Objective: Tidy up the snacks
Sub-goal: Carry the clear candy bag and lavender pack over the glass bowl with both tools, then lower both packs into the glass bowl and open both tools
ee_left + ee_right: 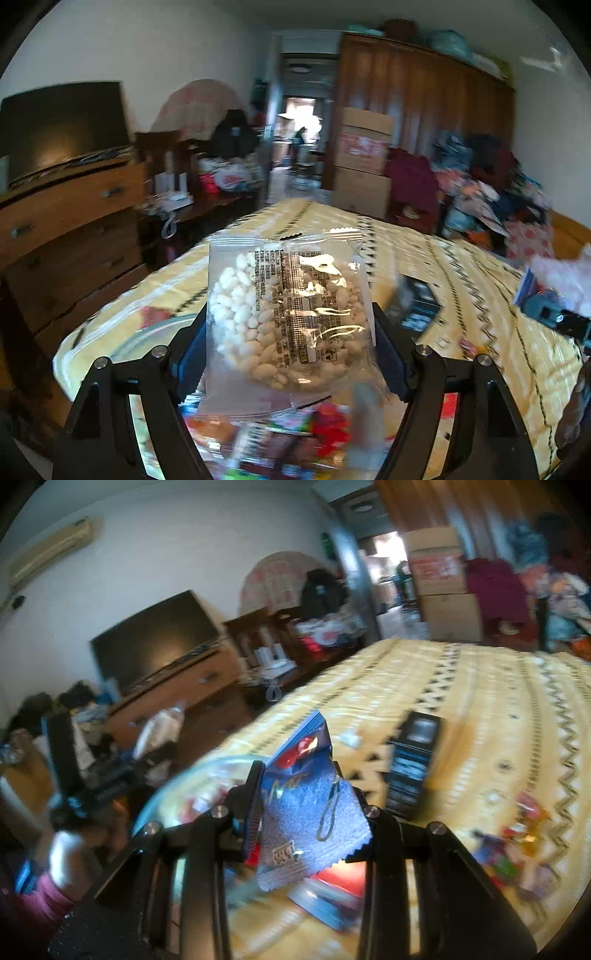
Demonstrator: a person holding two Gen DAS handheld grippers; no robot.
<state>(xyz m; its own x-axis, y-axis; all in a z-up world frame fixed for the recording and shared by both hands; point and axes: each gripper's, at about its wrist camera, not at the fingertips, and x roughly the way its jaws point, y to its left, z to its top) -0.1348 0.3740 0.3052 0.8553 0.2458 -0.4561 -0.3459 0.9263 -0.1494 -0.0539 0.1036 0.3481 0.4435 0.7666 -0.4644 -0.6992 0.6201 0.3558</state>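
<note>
While the left gripper (291, 332) clamps a clear rice-puff packet (288, 314) between wide jaws, the bed (461, 258) lies beyond. Right gripper (310, 812), jaws nearly closed, pinches a blue wrapper (306, 805).

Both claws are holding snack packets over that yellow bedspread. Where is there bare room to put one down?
The widest bare stretch of the bedspread lies beyond the black box, toward the far end of the bed. It is crowded near the grippers: a clear bowl on the left, loose snack packets on the right.

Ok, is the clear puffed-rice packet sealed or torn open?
Looks sealed: the clear packet in the left tongs has an intact crimped top edge, and the white pieces all sit inside.
</note>
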